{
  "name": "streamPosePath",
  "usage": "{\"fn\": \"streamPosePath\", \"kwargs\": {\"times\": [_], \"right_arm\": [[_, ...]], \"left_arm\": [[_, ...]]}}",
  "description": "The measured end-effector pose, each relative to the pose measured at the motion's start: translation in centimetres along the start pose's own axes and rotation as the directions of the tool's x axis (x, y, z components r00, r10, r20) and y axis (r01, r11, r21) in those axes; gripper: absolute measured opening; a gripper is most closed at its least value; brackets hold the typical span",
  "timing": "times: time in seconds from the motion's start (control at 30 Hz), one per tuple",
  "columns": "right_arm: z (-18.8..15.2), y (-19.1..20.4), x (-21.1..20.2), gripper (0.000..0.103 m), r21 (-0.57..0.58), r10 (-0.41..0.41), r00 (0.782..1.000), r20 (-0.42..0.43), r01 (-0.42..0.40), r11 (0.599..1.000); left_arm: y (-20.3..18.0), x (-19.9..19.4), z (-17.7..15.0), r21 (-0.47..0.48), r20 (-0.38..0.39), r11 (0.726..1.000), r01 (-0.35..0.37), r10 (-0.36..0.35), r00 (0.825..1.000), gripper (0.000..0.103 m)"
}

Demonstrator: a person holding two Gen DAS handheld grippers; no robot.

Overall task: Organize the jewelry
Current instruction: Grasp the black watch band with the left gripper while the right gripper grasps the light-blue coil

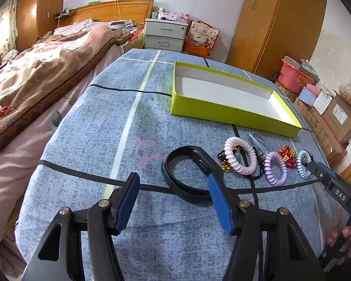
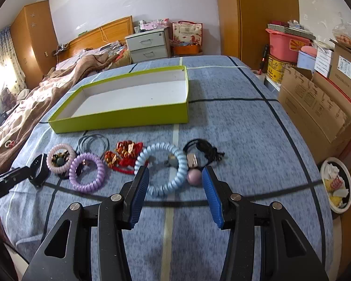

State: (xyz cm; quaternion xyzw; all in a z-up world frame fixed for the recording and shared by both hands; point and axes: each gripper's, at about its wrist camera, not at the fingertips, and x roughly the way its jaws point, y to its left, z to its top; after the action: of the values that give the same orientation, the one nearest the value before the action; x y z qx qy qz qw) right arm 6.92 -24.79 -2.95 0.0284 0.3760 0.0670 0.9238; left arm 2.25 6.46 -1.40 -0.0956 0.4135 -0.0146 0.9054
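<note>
A lime-green open box with a white, empty inside lies on the blue cloth. In front of it lies a row of jewelry: a black wristband, a pink coil ring, a purple coil ring, a red ornament, a light-blue coil ring, black ties. My left gripper is open, its right finger by the wristband. My right gripper is open around the light-blue ring's near side.
A bed with a brown blanket lies to the left. Cardboard boxes and a pink tub stand to the right. A plate of scraps sits low at the right. A nightstand stands behind.
</note>
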Motion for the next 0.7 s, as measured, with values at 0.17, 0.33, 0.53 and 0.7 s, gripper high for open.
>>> {"fn": "streamPosePath", "kwargs": {"times": [0.17, 0.33, 0.53, 0.7], "right_arm": [[1.2, -0.4, 1.3, 0.048, -0.022, 0.003, 1.000, -0.019, -0.003, 1.000], [1.5, -0.2, 2.1, 0.048, -0.047, 0.027, 0.999, -0.041, -0.029, 0.998], [1.5, -0.1, 2.6, 0.036, -0.056, 0.026, 0.997, -0.067, -0.030, 0.998], [1.5, -0.2, 2.5, 0.026, -0.056, 0.023, 0.997, -0.069, -0.027, 0.998]], "left_arm": [[-0.1, 0.8, 0.3, 0.003, -0.023, 1.000, 0.008, -0.008, 1.000, 0.063], [0.4, 1.5, 0.7, -0.009, -0.041, 1.000, -0.005, 0.005, 0.999, 0.063], [0.0, 2.2, 1.0, 0.013, -0.062, 1.000, -0.015, 0.015, 0.998, 0.063], [-0.3, 2.4, 1.1, 0.043, -0.069, 0.998, -0.039, 0.042, 0.997, 0.059]]}}
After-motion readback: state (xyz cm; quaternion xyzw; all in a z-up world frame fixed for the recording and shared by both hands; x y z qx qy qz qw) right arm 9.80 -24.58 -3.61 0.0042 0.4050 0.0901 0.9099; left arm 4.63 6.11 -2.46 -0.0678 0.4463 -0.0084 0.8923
